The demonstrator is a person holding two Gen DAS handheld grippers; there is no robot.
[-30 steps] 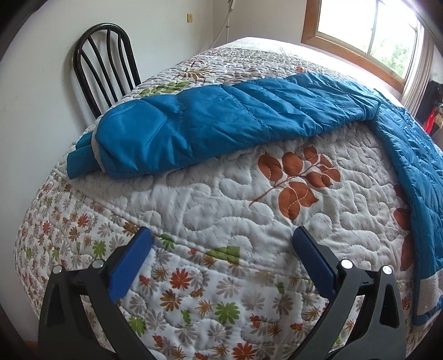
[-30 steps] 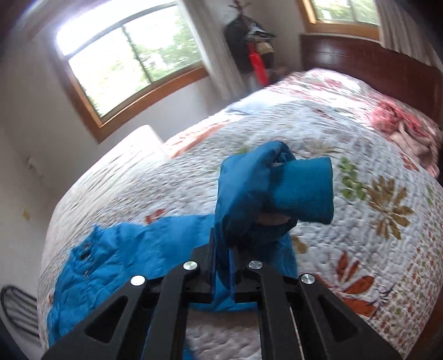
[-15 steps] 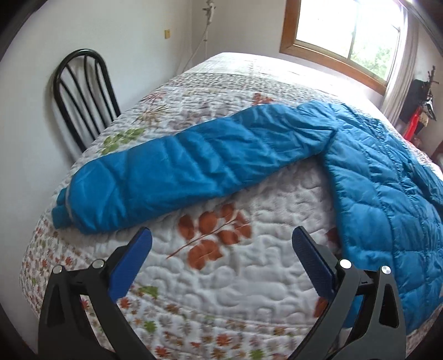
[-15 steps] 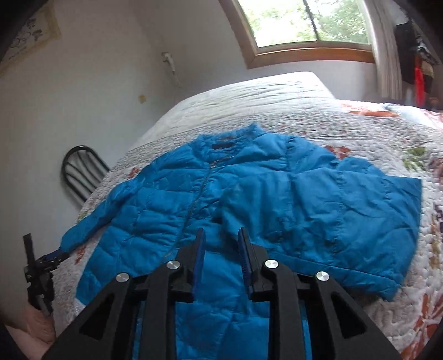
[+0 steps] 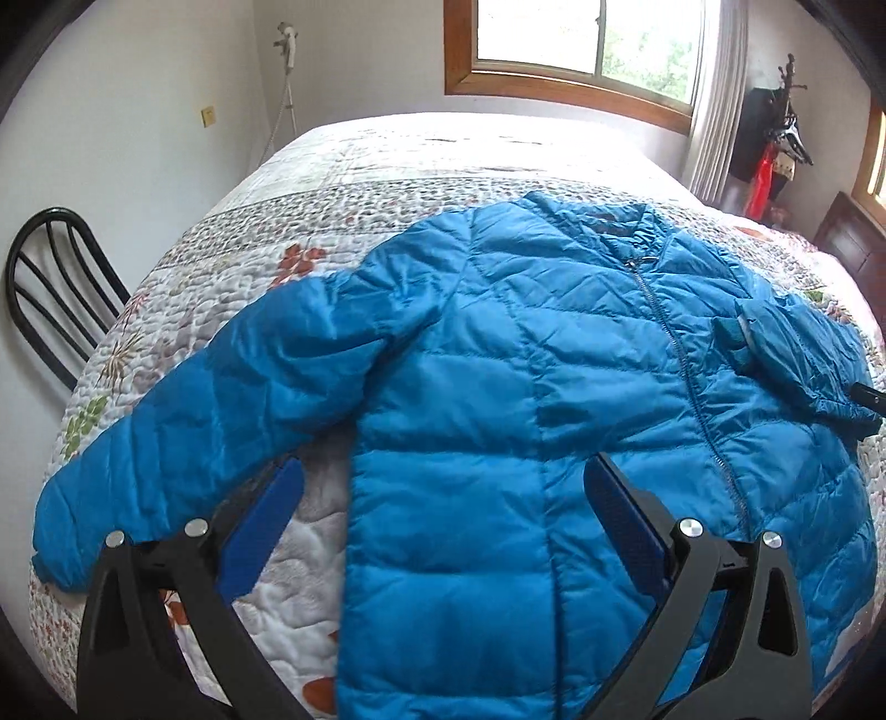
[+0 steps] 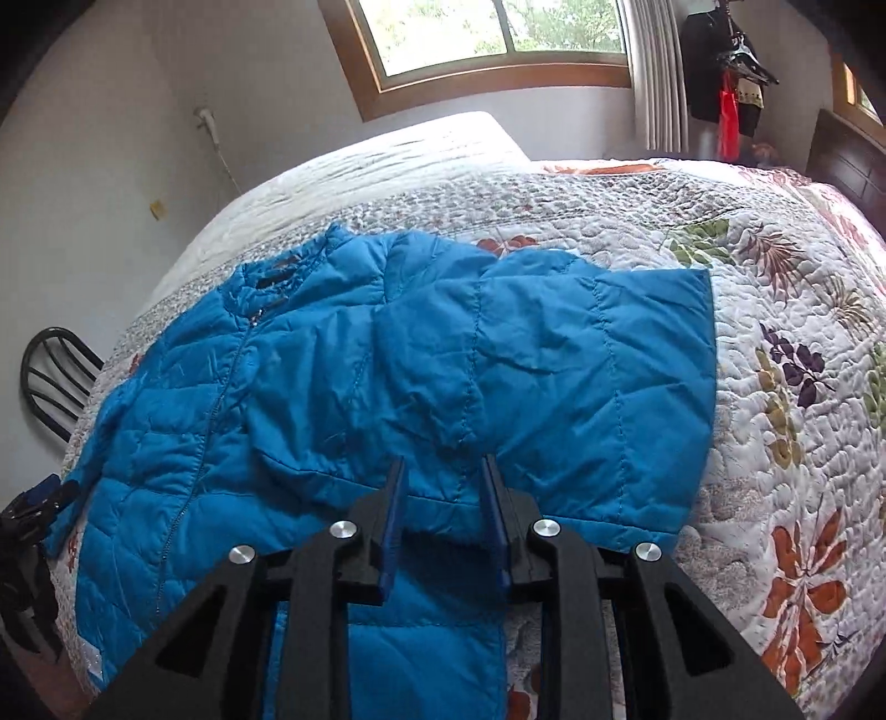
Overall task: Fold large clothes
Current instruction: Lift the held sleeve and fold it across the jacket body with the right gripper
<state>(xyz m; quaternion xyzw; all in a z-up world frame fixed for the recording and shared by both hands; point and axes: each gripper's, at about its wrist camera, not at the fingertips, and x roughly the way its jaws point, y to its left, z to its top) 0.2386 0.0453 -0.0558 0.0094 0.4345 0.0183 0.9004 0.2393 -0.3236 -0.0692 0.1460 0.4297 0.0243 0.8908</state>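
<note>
A blue quilted jacket (image 5: 498,399) lies front up, zipped, on the floral bedspread (image 5: 387,183). In the left wrist view its left sleeve (image 5: 221,399) stretches out toward the bed's left edge. My left gripper (image 5: 443,487) is open and empty, hovering over the jacket's lower body. In the right wrist view the jacket (image 6: 277,387) has its other sleeve (image 6: 581,376) folded across the chest. My right gripper (image 6: 443,482) is open with a narrow gap, empty, just above that folded sleeve's edge.
A black metal chair (image 5: 50,288) stands against the wall left of the bed. A window (image 5: 581,44) and hanging clothes (image 5: 775,138) are behind. A dark headboard (image 6: 847,160) is at the right. My left gripper shows at the right wrist view's left edge (image 6: 33,509).
My right gripper carried the right sleeve over the jacket's chest, let it go and drew back a little. My left gripper rose and swung right, from the bed's edge to over the jacket.
</note>
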